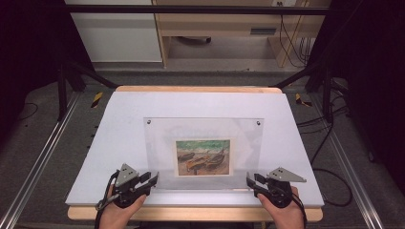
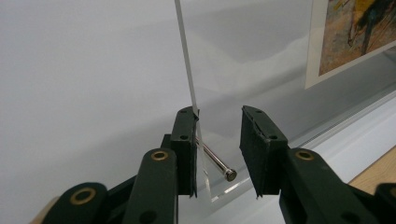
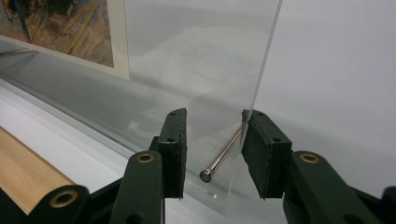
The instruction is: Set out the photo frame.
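Acrylic picture frame (image 1: 204, 152) stands on the white counter (image 1: 119, 138); left tongs (image 1: 152, 180) and right tongs (image 1: 250, 181) straddle its bottom corners, part-open, apparently lifting nothing yet.

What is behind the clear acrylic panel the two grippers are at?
Behind the acrylic panel sits a painted print of beached boats, and the white table cover shows through. Whatever lies beneath the print is covered.

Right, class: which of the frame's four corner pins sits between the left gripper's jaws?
The near-left pin, between the left gripper's jaws. The near-right pin is at the right gripper; the far-left pin and far-right pin lie away from both.
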A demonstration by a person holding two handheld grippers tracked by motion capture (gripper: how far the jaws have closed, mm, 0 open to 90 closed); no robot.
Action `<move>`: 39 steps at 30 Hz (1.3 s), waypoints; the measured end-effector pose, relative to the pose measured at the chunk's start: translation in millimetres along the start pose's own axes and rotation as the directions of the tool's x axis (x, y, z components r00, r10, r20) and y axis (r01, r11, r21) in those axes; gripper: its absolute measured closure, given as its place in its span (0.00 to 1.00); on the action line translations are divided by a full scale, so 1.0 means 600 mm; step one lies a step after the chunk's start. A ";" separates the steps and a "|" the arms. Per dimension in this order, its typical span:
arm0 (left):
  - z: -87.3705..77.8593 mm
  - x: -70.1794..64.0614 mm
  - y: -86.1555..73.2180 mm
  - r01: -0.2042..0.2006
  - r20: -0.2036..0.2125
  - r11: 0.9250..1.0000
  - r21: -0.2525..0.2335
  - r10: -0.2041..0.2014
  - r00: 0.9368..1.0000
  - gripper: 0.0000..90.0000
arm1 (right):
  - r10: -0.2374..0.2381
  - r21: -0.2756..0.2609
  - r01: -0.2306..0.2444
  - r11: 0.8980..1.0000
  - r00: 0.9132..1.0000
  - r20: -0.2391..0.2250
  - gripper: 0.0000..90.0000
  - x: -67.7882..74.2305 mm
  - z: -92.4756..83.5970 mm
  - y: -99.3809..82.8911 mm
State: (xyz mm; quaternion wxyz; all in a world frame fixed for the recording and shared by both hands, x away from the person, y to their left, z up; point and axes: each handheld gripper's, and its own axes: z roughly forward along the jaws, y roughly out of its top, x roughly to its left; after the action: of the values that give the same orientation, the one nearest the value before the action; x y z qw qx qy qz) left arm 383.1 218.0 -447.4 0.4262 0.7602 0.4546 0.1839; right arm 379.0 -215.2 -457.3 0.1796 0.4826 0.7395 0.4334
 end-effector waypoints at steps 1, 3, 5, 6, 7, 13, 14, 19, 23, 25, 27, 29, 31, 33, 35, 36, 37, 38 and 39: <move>0.000 0.000 0.000 -0.001 0.000 1.000 0.001 0.001 1.000 0.73 | 0.000 0.000 0.000 1.000 1.000 0.000 0.68 0.000 0.000 0.000; 0.000 0.000 0.000 -0.001 0.000 1.000 0.002 0.001 1.000 0.73 | 0.000 0.001 0.000 1.000 1.000 -0.001 0.68 0.000 0.000 0.000; 0.000 0.000 -0.001 0.002 0.001 1.000 -0.001 -0.002 1.000 0.73 | -0.001 0.002 0.001 1.000 1.000 -0.002 0.68 0.000 0.000 0.000; 0.000 0.000 -0.001 0.002 0.001 1.000 -0.001 -0.002 1.000 0.73 | -0.001 0.002 0.001 1.000 1.000 -0.002 0.68 0.000 0.000 0.000; -0.001 0.000 -0.002 0.006 0.004 1.000 -0.002 -0.006 1.000 0.73 | -0.001 0.004 0.001 1.000 1.000 -0.004 0.68 0.000 0.000 0.000; -0.002 0.000 -0.004 0.000 0.008 1.000 0.005 0.000 1.000 0.74 | -0.003 0.011 0.003 1.000 1.000 -0.003 0.68 0.001 -0.001 -0.002; -0.002 -0.001 -0.004 0.004 0.009 1.000 0.006 -0.004 1.000 0.74 | 0.004 0.011 -0.003 1.000 1.000 -0.006 0.68 0.002 -0.001 -0.003; -0.003 -0.001 -0.006 0.003 0.011 1.000 0.010 -0.003 1.000 0.73 | -0.004 0.016 0.004 1.000 1.000 -0.008 0.67 0.002 -0.001 -0.004; -0.003 0.000 -0.006 0.000 0.015 1.000 0.014 0.000 1.000 0.73 | -0.007 0.018 0.007 1.000 1.000 -0.003 0.67 0.003 -0.001 -0.004; -0.003 0.000 -0.006 0.000 0.017 1.000 0.016 0.000 1.000 0.73 | -0.004 0.020 0.004 1.000 1.000 -0.003 0.67 0.003 -0.001 -0.005; -0.003 -0.001 -0.006 -0.001 0.018 1.000 0.017 0.001 1.000 0.73 | -0.004 0.021 0.004 1.000 1.000 -0.002 0.67 0.003 -0.001 -0.005; -0.003 0.000 -0.006 -0.001 0.019 1.000 0.018 0.001 1.000 0.73 | -0.005 0.021 0.005 1.000 1.000 -0.002 0.67 0.003 -0.001 -0.005; -0.003 -0.001 -0.007 -0.004 0.019 1.000 0.020 0.004 1.000 0.73 | -0.008 0.024 0.008 1.000 1.000 -0.003 0.67 0.004 -0.002 -0.006; -0.003 -0.001 -0.007 -0.004 0.019 1.000 0.022 0.003 1.000 0.73 | -0.007 0.027 0.007 1.000 1.000 -0.003 0.67 0.004 -0.002 -0.006; -0.004 -0.002 -0.009 -0.005 0.019 1.000 0.024 0.004 1.000 0.73 | -0.008 0.029 0.008 1.000 1.000 -0.004 0.67 0.005 -0.002 -0.006; -0.004 -0.002 -0.009 -0.005 0.019 1.000 0.024 0.004 1.000 0.73 | -0.008 0.029 0.008 1.000 1.000 -0.004 0.67 0.005 -0.002 -0.006; -0.004 -0.002 -0.009 -0.006 0.020 1.000 0.026 0.005 1.000 0.73 | -0.014 0.032 0.014 0.999 1.000 -0.004 0.66 0.005 -0.002 -0.007; -0.004 -0.003 -0.009 -0.008 0.020 1.000 0.029 0.008 1.000 0.73 | -0.014 0.035 0.014 0.999 1.000 -0.003 0.66 0.005 -0.002 -0.008; -0.004 -0.003 -0.009 -0.008 0.020 1.000 0.029 0.008 1.000 0.72 | -0.014 0.035 0.014 0.999 1.000 -0.003 0.66 0.005 -0.002 -0.008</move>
State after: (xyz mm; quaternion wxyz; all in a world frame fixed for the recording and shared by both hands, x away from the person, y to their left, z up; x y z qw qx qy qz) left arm 377.9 218.8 -450.5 0.4188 0.7700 0.4499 0.1712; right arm 374.2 -213.8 -459.9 0.1732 0.4799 0.7506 0.4199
